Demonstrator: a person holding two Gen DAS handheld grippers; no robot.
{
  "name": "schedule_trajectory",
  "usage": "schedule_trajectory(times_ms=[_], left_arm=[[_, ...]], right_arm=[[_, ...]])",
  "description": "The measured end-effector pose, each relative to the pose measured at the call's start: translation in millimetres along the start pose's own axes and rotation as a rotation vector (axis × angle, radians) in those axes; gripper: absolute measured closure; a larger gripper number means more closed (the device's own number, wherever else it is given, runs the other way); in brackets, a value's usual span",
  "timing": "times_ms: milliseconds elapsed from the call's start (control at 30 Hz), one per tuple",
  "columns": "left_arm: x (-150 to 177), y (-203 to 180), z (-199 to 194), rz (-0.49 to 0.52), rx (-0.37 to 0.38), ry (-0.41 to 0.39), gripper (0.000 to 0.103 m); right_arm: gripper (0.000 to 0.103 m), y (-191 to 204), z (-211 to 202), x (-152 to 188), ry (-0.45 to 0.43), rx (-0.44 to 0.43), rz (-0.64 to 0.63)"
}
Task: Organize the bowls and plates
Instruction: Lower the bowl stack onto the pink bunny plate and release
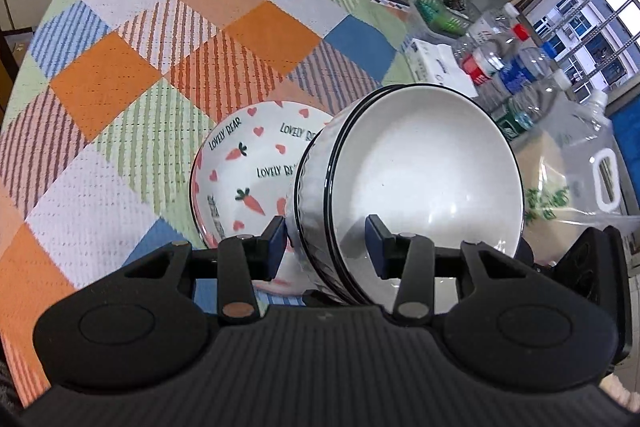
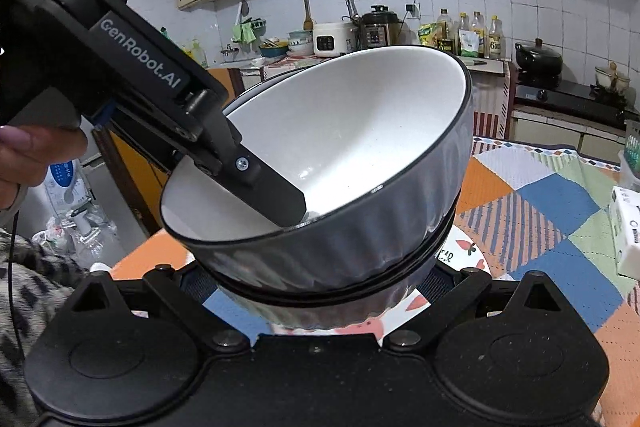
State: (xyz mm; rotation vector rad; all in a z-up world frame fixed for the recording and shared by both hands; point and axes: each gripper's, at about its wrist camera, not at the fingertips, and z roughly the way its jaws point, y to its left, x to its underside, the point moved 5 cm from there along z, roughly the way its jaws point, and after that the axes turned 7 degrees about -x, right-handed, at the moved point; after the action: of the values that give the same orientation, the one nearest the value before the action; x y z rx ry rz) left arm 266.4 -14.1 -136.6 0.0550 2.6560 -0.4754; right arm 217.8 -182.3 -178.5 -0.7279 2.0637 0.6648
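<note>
We log two nested white bowls (image 1: 420, 179), tilted, above the carrot plate (image 1: 244, 183) on the quilted bench (image 1: 120, 75). Left gripper (image 1: 328, 247) fingers pinch their rim (one finger inside); right gripper (image 2: 320, 279) fingers are hidden beneath the bowls, so we cannot tell their state.

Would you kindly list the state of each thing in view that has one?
Stacked bowls: nested, tilted, lifted above the plate.
Carrot plate: flat on the tablecloth, empty.
Left tongs: clamped over the bowls' rim.
Right tongs: fingertips hidden under the bowls.
</note>
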Motion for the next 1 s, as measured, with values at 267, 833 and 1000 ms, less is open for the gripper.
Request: schedule_trajectory(times_ms=[267,833,1000], left_arm=[[-17.6,11.2,50.2,0.002,-0.014,0.017,0.062],[-10.3,28.6,91.9,-0.010,-0.033,0.011,0.062],[-8.7,25.8,91.1,0.003,-0.050,-0.008,0.061]], right_arm=[[0.003,-27.9,30.4,10.0,0.032,0.006,0.015],[0.003,-31.9,55.3,30.3,0.114,0.080,0.036],[0.003,-31.9,59.0,31.6,0.104,0.094,0.041]])
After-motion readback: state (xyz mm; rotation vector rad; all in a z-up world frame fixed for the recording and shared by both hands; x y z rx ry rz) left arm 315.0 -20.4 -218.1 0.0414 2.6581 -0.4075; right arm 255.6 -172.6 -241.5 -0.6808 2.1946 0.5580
